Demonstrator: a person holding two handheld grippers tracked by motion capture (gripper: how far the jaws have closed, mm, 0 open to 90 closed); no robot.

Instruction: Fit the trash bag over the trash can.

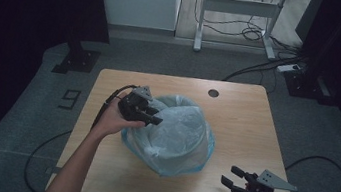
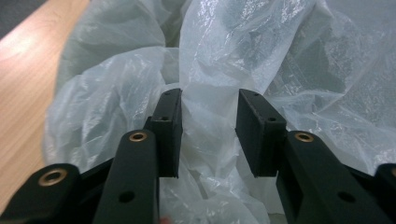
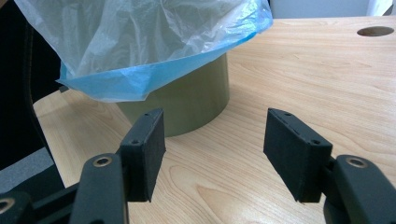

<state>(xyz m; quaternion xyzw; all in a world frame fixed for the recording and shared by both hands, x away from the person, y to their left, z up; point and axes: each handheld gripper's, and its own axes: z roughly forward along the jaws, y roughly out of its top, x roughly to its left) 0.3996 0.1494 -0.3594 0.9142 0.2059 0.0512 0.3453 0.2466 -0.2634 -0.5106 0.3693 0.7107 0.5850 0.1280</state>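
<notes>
Two grippers working at one bag-lined bin on the counter (image 1: 240, 121).

The left gripper (image 2: 208, 133) is reaching into the plastic bag (image 1: 178, 132), fingers parted around a fold without clamping it; the right gripper (image 3: 212, 156) is hovering open near the olive bin (image 3: 191, 102). No readable labels.

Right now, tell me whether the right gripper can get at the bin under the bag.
Probably yes. The right gripper is open with bare table between it and the bin, whose lower wall shows below the bag hem. Nothing lies between.
</notes>
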